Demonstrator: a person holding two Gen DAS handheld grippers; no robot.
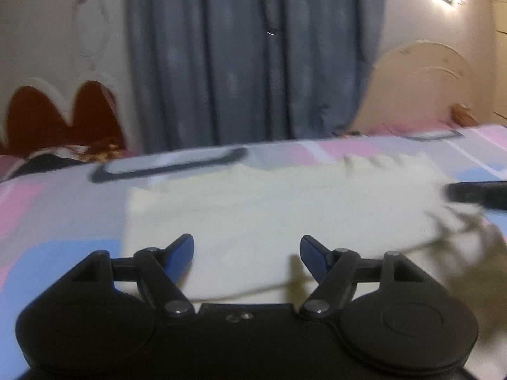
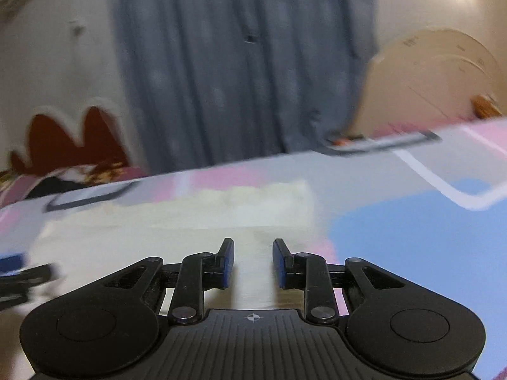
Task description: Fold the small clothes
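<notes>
Left gripper [image 1: 247, 247] gapes wide, empty, over pale cream folded cloth [image 1: 269, 209] mid pink-blue patterned bedsheet [image 1: 57, 202]. Right gripper [image 2: 253, 262], narrow and empty; only its view shows the sheet's blue patch [image 2: 412, 237].

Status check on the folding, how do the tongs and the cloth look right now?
Left tongs wide open, empty. Right tongs narrowly open, empty. Cream cloth lies flat on the patterned bedsheet, under both. Nothing in the way.
</notes>
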